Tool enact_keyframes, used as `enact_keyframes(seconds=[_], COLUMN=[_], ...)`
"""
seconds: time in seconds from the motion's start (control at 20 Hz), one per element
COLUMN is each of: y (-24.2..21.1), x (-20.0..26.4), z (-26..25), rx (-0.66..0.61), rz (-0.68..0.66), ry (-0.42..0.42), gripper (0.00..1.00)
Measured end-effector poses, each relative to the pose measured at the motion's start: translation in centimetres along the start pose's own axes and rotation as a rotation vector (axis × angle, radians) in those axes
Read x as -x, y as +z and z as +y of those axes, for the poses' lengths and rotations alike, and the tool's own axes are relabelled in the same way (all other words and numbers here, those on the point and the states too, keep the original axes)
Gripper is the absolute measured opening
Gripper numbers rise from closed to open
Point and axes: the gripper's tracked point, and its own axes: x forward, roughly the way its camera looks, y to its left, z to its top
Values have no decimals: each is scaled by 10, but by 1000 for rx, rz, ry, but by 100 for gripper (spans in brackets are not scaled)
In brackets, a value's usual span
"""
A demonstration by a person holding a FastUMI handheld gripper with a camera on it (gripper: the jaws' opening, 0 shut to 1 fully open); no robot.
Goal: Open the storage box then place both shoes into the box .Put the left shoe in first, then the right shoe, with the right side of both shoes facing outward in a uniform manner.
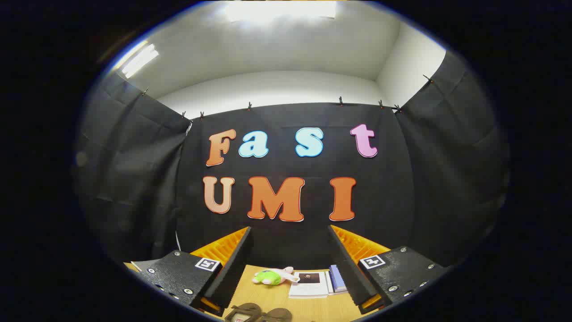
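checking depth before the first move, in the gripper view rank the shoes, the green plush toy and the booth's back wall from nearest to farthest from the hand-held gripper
With the hand-held gripper open and empty:
1. Shoes, dark pair on the wooden table, lowest between the fingers, nearest.
2. Green plush toy, farther along the table, between the fingers, beside a booklet.
3. Back wall, black cloth beyond the table, farthest.

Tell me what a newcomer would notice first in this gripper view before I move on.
The gripper dominates, its two fingers spread wide apart and holding nothing, aimed high at the booth's black cloth wall. Between the fingers on the wooden table, a green and pink plush toy lies beside a white booklet and a blue book. Nearest the camera, the dark tops of the shoes just peek in.
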Motion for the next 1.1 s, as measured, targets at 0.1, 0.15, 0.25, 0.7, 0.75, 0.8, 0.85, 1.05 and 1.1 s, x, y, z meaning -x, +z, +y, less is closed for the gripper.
enact_keyframes(seconds=[0.1, 0.15, 0.25, 0.7, 0.75, 0.8, 0.85, 1.05, 1.1], y=[2, 2, 1, 1, 0, -1, 0, -5, -8], x=[0, 0, -2, 2, 2, 3, 2, 3, 3], z=[1, 2, 4, 0, 1, 2, 2, 9, 13], rx=[2, 3, -1, -17, -19, -20, -25, -30, -31], rz=[-5, -6, -6, -11, -8, -5, -6, 6, 16], ry=[1, 6, 13, 21, 23, 27, 26, 45, 52], gripper=[98, 98, 98, 98, 98, 98, 98, 98, 98])
